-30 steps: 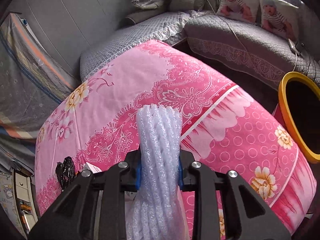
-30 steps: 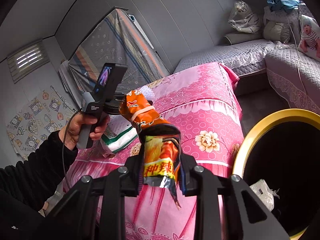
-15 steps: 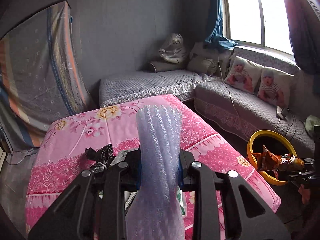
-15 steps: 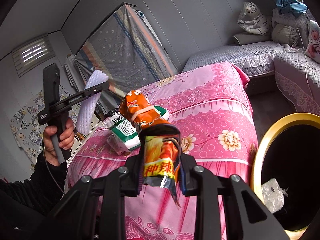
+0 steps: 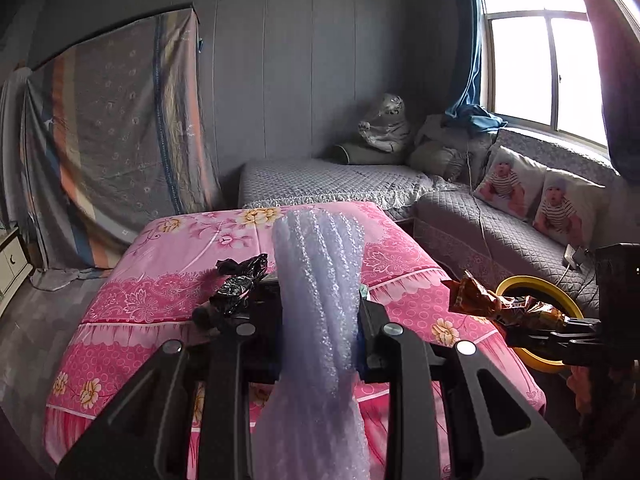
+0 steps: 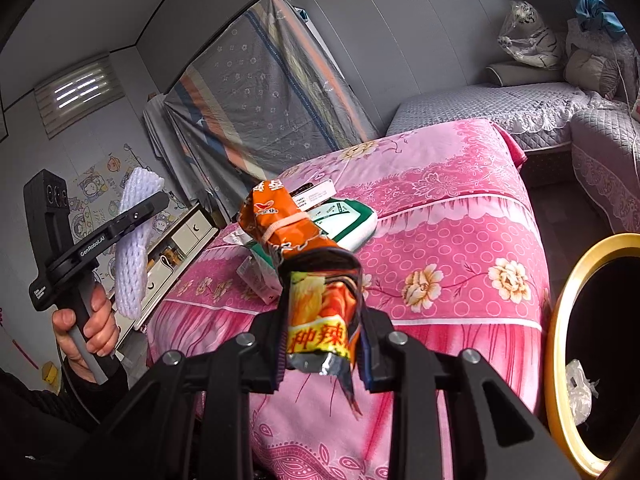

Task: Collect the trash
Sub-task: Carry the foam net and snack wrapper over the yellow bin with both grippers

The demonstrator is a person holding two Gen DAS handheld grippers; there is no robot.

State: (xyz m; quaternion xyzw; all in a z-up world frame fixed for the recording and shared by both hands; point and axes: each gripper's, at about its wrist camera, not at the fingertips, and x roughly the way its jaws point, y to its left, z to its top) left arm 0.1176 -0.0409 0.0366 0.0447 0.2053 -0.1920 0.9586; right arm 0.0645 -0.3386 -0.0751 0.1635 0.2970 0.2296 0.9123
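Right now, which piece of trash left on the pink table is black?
The crumpled black wrapper, near the table's left side in the left wrist view. The green-and-white packet and the small white box beside it are pale.

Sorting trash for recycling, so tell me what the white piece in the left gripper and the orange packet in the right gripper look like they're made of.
White piece: likely soft foam netting, matte, shown by its ribbed mesh texture and limp droop. Orange packet: probably printed plastic film with a foil lining, glossy and crinkled, silver showing at its torn lower edge.
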